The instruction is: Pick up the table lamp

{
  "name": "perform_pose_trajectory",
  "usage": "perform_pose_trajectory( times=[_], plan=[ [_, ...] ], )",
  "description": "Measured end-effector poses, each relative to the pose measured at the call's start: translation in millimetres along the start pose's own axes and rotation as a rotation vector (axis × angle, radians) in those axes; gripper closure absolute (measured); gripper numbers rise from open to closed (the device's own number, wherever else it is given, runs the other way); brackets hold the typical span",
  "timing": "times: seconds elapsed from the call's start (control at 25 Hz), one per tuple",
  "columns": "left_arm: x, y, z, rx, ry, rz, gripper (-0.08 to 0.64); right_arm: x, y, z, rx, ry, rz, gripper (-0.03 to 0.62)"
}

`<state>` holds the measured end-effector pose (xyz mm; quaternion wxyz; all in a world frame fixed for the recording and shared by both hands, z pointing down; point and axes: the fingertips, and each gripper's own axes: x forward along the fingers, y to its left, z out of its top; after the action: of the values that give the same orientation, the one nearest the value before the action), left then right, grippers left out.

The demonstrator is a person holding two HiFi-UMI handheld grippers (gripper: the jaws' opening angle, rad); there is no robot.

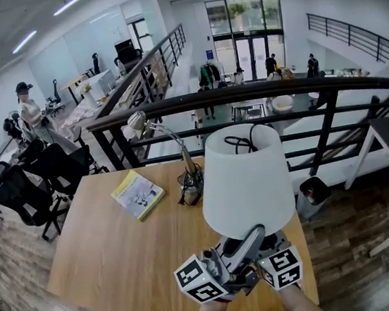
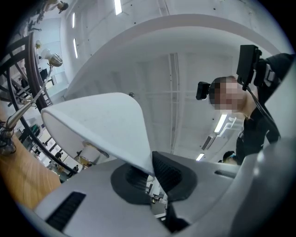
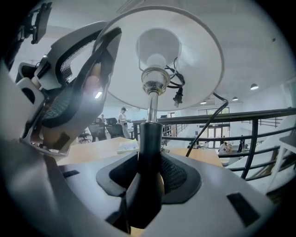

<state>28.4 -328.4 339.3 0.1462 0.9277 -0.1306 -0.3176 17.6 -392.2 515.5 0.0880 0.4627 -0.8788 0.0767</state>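
We log left gripper (image 2: 151, 175): jaws pinched on shade (image 2: 99, 121) rim, with shade rising up-left from it. Right gripper (image 3: 147, 178): clamped on black stem (image 3: 149, 139). Lamp (image 1: 244, 180) axis upright, directly above both grippers, apparently off table (image 1: 115, 254). Neither hand nearer.

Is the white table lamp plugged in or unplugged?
Unplugged: the table lamp has its plug hanging loose inside the shade, beside the bulb.

The table lamp (image 1: 243, 177) has a white shade, black stem and chrome socket. Table (image 1: 109, 262) is light wood grain. Booklet (image 1: 138, 194) is yellow-green, railing (image 1: 244, 98) black. Left gripper (image 2: 151, 173) and right gripper (image 3: 149, 176) are grey with black ribbed pads. The 2 cubes (image 1: 200, 280) are white with black square markers.
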Motion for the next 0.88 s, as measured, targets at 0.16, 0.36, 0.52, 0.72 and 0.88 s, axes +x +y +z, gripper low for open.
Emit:
perform_pose_trajectory(
  times=[0.16, 0.36, 0.52, 0.72, 0.88],
  plan=[
    [3, -9, 8, 0.014, -0.006, -0.01, 0.543, -4, 3, 11, -0.016, -0.015, 0.002, 0.442],
    [6, -24, 18, 0.041, -0.005, -0.029, 0.543, -10, 10, 26, -0.028, -0.042, 0.002, 0.44],
    [8, -35, 26, 0.066, -0.001, -0.045, 0.543, -13, 15, 39, -0.035, -0.067, 0.0, 0.44],
    [9, -48, 32, 0.085, -0.005, -0.057, 0.543, -21, 20, 48, -0.045, -0.091, 0.0, 0.44],
    [12, -57, 37, 0.099, -0.011, -0.07, 0.543, -26, 22, 57, -0.052, -0.109, -0.001, 0.442]
  ],
)
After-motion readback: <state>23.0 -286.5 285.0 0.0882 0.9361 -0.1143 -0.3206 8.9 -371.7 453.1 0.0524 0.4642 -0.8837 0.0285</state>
